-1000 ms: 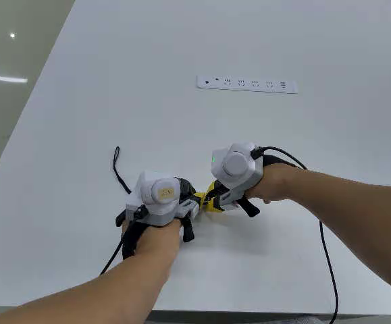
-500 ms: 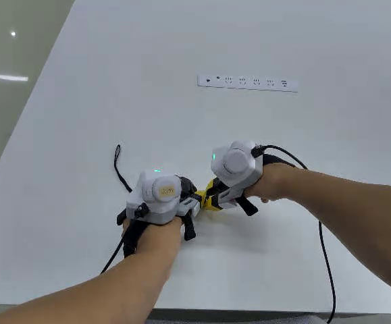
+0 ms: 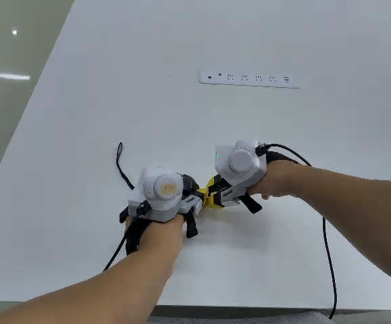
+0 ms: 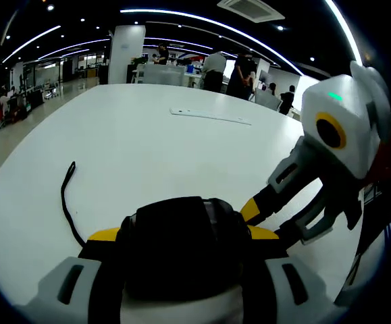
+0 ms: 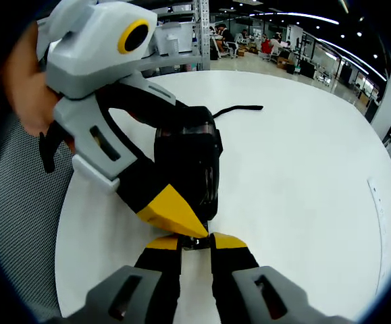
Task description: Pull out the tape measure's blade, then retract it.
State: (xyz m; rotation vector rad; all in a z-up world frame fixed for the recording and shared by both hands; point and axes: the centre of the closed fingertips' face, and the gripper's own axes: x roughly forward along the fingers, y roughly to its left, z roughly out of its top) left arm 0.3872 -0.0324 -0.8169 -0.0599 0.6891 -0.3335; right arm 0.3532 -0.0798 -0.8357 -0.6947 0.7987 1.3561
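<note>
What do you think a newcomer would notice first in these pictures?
Most likely the two grippers meeting nose to nose at the near middle of the white table: the left gripper clamps the black-and-yellow tape measure, and the right gripper pinches what looks like its blade tip. Next, the white power strip lying alone at the far side, and the black strap trailing on the table left of the grippers.
</note>
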